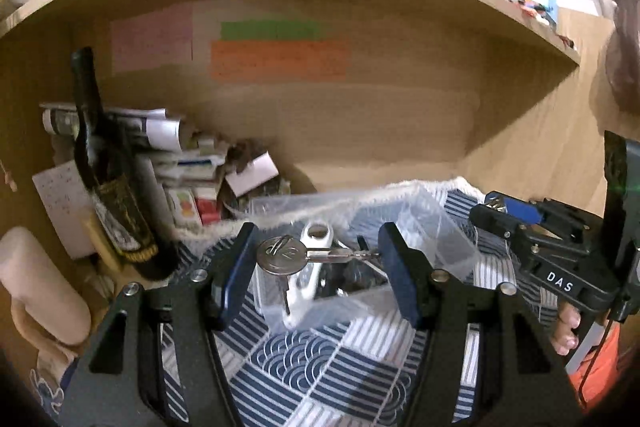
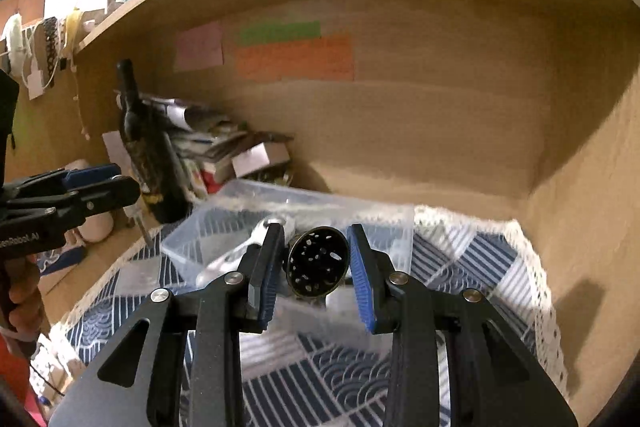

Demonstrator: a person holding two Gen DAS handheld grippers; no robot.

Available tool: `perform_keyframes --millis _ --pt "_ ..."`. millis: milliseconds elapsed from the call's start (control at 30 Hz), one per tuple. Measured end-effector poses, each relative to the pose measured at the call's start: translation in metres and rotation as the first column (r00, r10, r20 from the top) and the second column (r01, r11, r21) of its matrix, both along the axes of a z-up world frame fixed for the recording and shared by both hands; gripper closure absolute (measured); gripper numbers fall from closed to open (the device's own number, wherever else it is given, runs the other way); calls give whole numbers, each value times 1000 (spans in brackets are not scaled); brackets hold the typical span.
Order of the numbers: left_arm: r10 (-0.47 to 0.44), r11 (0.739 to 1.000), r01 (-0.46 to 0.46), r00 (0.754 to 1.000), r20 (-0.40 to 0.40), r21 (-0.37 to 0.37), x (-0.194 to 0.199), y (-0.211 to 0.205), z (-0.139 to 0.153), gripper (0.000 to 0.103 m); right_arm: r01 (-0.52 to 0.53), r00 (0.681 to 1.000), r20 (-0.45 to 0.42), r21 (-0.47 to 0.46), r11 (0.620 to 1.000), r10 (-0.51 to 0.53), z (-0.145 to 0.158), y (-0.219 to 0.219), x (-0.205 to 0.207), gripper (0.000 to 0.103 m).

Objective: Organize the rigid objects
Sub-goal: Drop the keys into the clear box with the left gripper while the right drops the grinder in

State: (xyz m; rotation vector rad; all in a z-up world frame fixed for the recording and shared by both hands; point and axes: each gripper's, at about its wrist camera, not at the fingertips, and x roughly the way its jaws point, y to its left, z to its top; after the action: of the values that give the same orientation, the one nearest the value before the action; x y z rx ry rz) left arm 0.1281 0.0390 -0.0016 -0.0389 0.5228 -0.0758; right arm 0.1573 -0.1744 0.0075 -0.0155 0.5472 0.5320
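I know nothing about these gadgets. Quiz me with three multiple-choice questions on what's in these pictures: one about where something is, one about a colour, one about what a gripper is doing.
1. Where does the dark glass wine bottle stand?
A. Left of the clear plastic box
B. Inside it
C. On the top shelf

2. What colour are the pads of the left gripper?
A. Red
B. Blue
C. White

3. What spans the left gripper's pads?
A. Nothing
B. A spoon
C. A silver round-headed key

Answers: 1 A, the bottle stands by the paper stack beside the box. 2 B, both pads are blue. 3 C, the key bridges the pads above the box.
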Motion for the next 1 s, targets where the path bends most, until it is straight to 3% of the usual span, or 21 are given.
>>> perform_keyframes --millis 267,467,733,900,1000 --pt "-6 1000 5 998 -55 -15 41 0 -17 42 -22 1000 -15 4 1000 22 0 18 27 73" --pt "-21 999 14 988 -151 -51 70 2 -48 42 -43 995 -89 -27 999 40 -26 37 49 73" --pt "6 998 -20 975 -224 -63 94 9 -78 42 -70 976 -212 -66 995 55 -67 54 70 73" --pt "16 997 -35 965 -262 -69 103 11 -89 42 -91 971 -232 -111 990 63 -79 65 73 73" --pt "21 998 -36 966 -257 -53 102 9 -88 41 -78 973 -228 -133 988 46 -82 67 73 62"
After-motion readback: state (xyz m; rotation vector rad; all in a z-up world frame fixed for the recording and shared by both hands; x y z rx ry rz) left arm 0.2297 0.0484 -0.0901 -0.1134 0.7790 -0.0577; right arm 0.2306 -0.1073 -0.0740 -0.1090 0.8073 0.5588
